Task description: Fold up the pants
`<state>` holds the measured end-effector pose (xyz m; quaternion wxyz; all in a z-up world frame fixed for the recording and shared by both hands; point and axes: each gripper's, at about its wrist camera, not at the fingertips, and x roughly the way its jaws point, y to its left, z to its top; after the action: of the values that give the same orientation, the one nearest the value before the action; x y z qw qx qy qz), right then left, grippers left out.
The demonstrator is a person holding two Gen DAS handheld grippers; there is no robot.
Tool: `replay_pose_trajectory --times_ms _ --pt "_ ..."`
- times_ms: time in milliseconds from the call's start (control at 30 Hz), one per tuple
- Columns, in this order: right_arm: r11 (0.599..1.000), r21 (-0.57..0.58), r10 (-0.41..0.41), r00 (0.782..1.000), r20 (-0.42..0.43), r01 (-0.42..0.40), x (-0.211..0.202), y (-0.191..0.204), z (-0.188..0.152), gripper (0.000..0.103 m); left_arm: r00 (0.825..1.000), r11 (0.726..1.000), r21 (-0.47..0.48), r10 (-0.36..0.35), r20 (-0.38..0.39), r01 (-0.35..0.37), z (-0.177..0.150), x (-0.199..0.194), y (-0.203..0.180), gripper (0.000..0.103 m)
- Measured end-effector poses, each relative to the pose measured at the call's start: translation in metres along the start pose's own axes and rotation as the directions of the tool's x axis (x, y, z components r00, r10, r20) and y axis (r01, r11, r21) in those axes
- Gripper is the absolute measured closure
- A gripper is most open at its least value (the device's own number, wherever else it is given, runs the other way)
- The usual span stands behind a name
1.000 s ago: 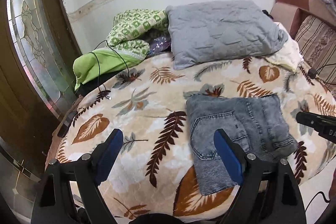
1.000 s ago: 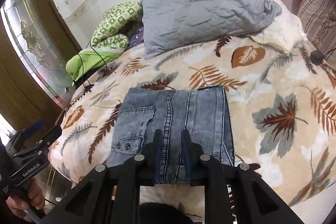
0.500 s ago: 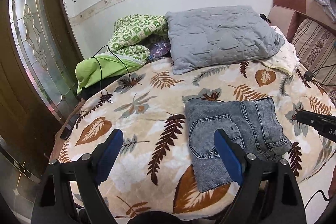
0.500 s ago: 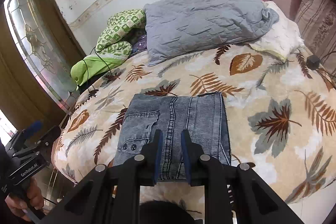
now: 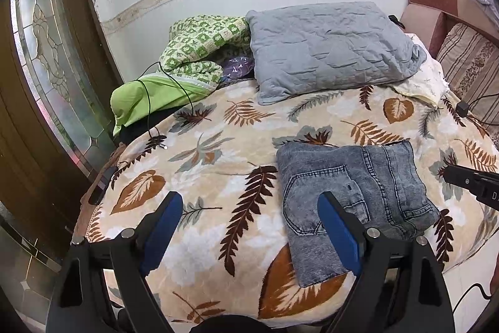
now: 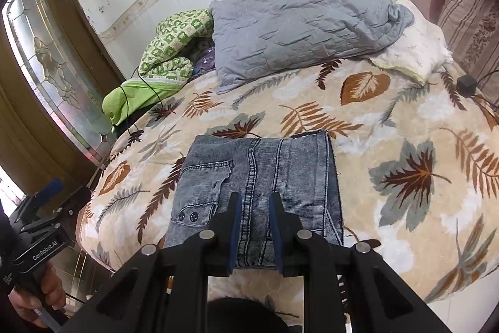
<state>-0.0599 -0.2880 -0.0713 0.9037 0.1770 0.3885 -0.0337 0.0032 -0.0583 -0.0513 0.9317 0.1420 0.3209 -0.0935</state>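
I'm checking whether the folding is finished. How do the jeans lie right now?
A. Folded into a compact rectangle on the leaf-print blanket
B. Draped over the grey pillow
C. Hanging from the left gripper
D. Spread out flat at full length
A: the jeans lie as a neat folded rectangle on the blanket, well short of the pillow, with no gripper holding them.

Two black hand-held rigs, matte plastic. Left tool (image 5: 246,227) — long angular fingers (image 5: 338,227) faced with blue pads, round silver screws at the pivots. Right tool (image 6: 255,219) built alike: black arms, blue-edged pads, silver screw heads along each arm. White lettering "GenRobot.AI" on the left rig's body, seen from the right wrist view. Hand (image 6: 37,298) wrapped around its black grip; dark sleeve at the frame edge.
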Motion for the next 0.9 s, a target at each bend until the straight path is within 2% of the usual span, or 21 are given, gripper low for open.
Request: replay_pose_trajectory --times_ms 900 --pt "1.000 -0.003 -0.014 0.999 -0.044 0.013 0.019 0.004 -0.003 0.082 0.999 1.000 -0.016 -0.002 -0.046 0.001 -0.006 0.022 0.005 0.015"
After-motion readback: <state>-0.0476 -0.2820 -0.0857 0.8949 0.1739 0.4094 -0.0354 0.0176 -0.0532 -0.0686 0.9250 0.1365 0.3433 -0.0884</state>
